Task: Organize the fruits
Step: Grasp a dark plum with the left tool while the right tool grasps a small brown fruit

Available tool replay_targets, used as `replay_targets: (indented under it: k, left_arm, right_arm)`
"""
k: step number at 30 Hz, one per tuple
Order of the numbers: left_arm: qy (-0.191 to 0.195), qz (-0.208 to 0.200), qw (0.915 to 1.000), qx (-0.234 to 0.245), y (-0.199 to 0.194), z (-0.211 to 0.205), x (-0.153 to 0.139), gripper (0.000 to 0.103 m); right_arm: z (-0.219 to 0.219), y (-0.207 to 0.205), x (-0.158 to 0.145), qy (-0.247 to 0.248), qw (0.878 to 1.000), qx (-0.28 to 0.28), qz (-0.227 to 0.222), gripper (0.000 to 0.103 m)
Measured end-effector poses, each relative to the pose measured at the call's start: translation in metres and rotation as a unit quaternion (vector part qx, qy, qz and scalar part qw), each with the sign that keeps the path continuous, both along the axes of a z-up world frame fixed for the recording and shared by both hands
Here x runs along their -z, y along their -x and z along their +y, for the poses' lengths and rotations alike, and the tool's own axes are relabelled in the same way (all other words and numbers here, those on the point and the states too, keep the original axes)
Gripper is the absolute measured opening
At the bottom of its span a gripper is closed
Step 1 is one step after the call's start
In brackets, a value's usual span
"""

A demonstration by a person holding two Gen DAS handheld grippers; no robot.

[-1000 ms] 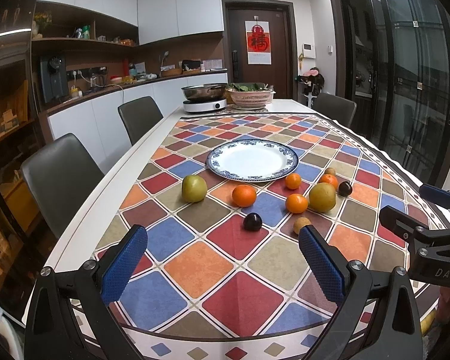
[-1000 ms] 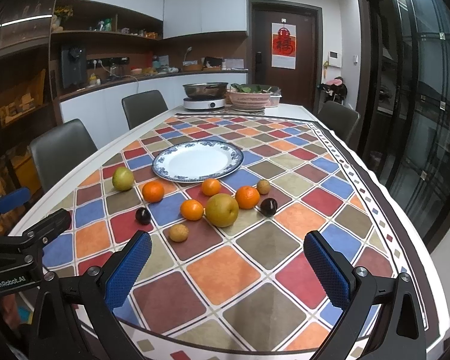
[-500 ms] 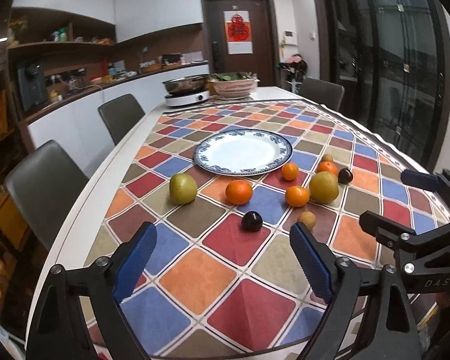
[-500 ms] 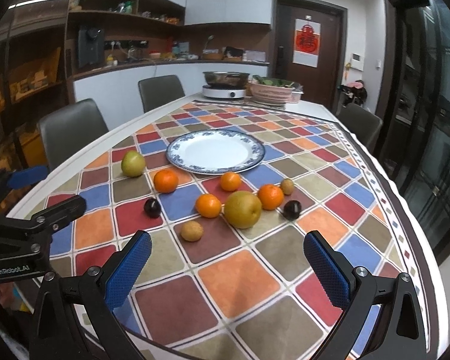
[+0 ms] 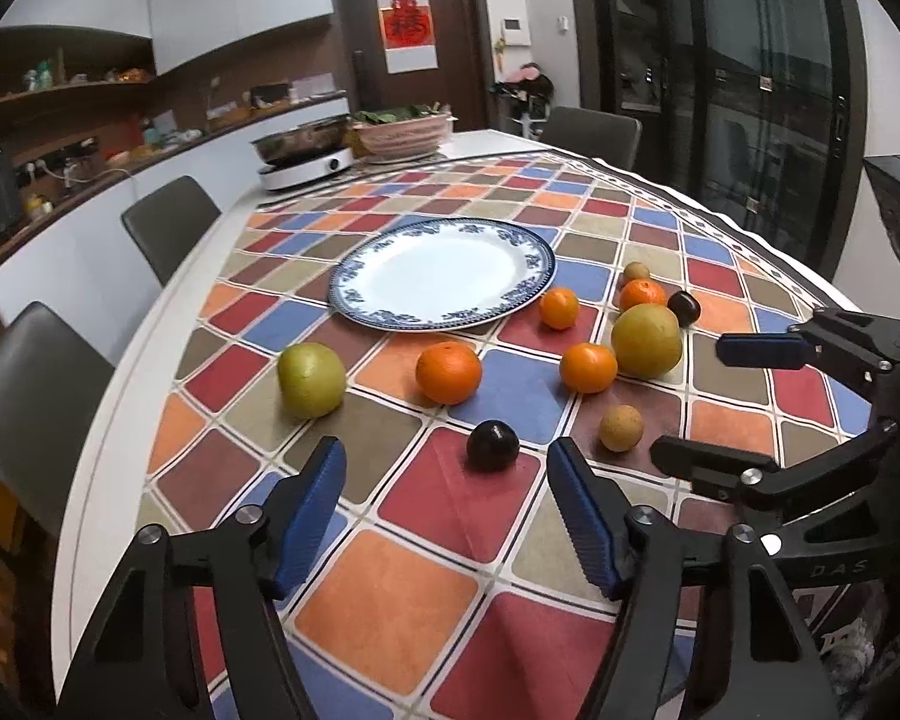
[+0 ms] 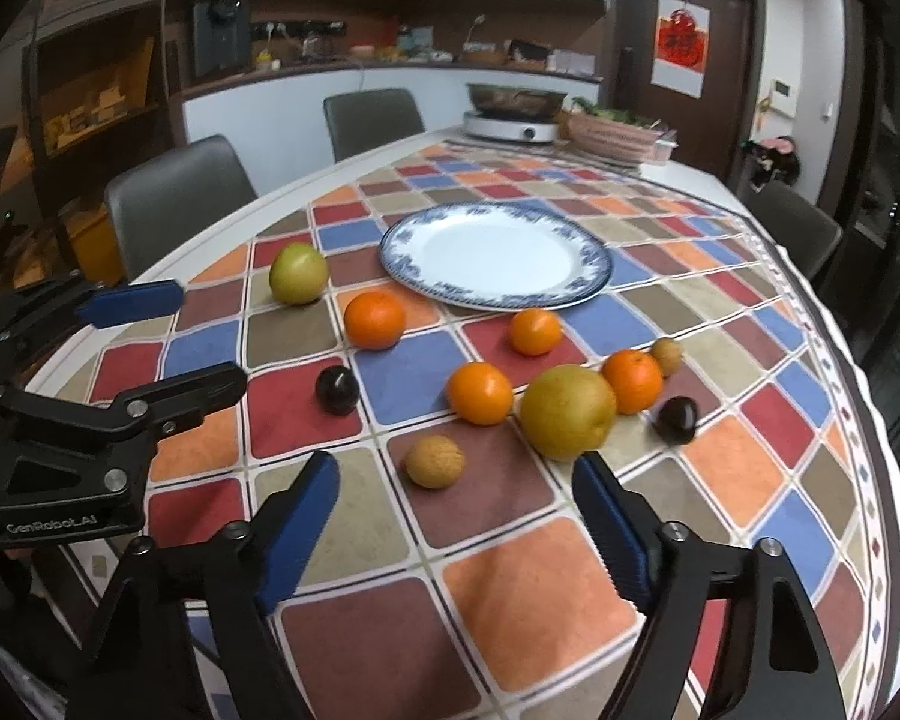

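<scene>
In the right wrist view, the dark plum [image 6: 677, 418] at the right was smeared by blur, and the small brown fruit [image 6: 666, 356] behind the orange [image 6: 631, 381] was partly hidden. The desk [image 6: 354, 168] ran out of frame at the near edge. The far shelf items [image 6: 354, 48] were too small to identify.

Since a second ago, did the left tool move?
Yes. The left tool went forward toward the plate; the dark plum now sits just past its tips.
</scene>
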State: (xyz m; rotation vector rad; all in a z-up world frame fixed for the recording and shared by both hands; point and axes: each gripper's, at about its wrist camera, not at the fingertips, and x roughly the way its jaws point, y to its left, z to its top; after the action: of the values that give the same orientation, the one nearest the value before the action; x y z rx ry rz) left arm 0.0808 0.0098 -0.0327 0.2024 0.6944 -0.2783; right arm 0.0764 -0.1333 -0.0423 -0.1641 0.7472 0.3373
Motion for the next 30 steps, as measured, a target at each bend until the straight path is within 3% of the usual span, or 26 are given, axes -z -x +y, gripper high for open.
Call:
replay_targets:
  k: [13, 17, 30]
  left_arm:
    - [0.013, 0.071, 0.9958, 0.057, -0.038, -0.013, 0.030, 0.049]
    - [0.011, 0.087, 0.9943, 0.060, -0.046, -0.017, 0.037, 0.042]
    - [0.011, 0.124, 0.9914, 0.039, -0.063, -0.023, 0.048, 0.032]
  right_arm:
    - [0.004, -0.028, 0.025, -0.002, 0.998, -0.016, 0.061, 0.056]
    - [0.004, -0.034, 0.030, -0.005, 0.997, -0.020, 0.074, 0.052]
    - [0.005, -0.043, 0.038, -0.019, 0.995, -0.038, 0.095, 0.041]
